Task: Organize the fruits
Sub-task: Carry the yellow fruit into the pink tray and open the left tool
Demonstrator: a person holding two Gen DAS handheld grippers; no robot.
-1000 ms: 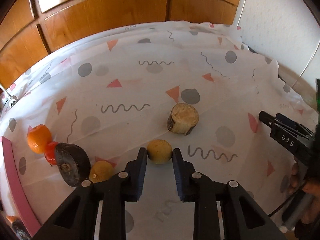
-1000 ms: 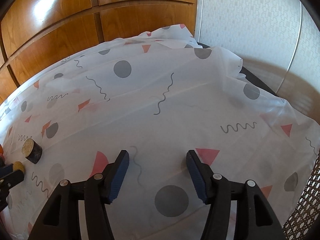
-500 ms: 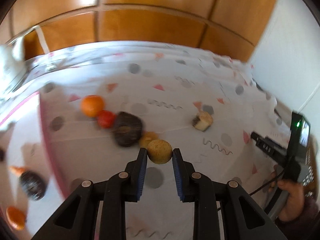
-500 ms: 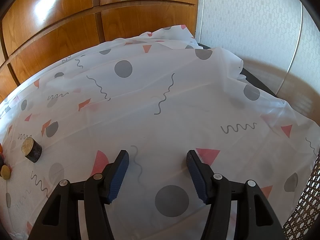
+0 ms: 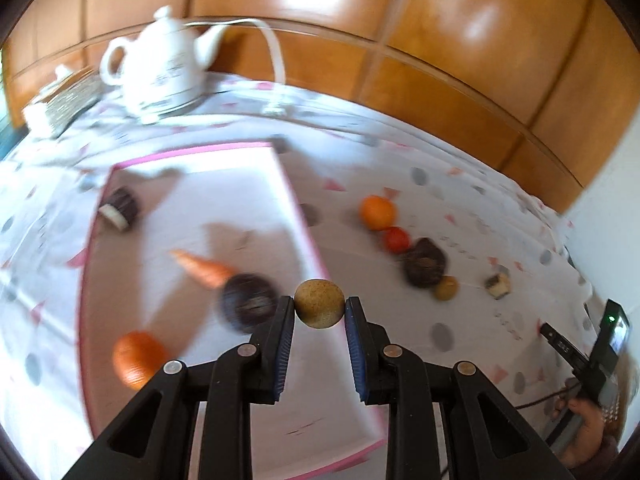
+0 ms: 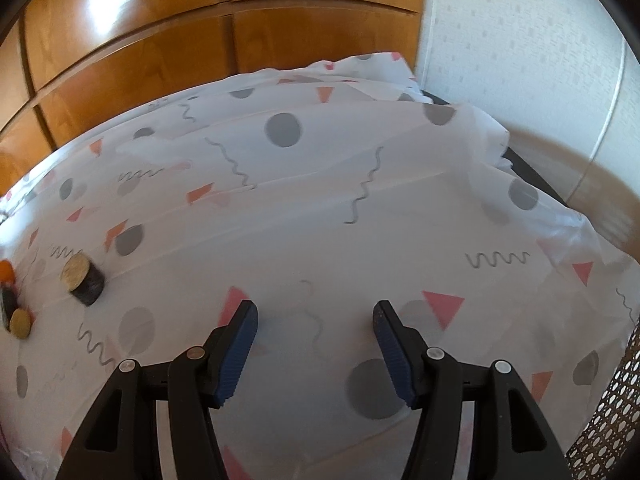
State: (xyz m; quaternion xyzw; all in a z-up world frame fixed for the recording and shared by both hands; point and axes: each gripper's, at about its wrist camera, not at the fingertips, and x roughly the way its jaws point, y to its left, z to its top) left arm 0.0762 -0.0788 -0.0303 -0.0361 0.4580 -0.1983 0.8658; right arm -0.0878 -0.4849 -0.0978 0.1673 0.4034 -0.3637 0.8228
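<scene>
Only the left wrist view shows the pink-rimmed tray (image 5: pixel 298 216) (carrot (image 5: pixel 202 268) inside). The left gripper (image 5: pixel 319 312) has its jaws clamped on a tan ball (image 5: pixel 319 303); the right gripper (image 6: pixel 314 320) hangs with jaws wide apart, holding nothing, over the bench (image 6: pixel 360 240).

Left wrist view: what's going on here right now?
The left gripper is shut on a round tan fruit, held above the pink-rimmed tray, which holds an orange, a carrot and dark pieces. More fruit lies on the tablecloth. The right gripper is open and empty.
</scene>
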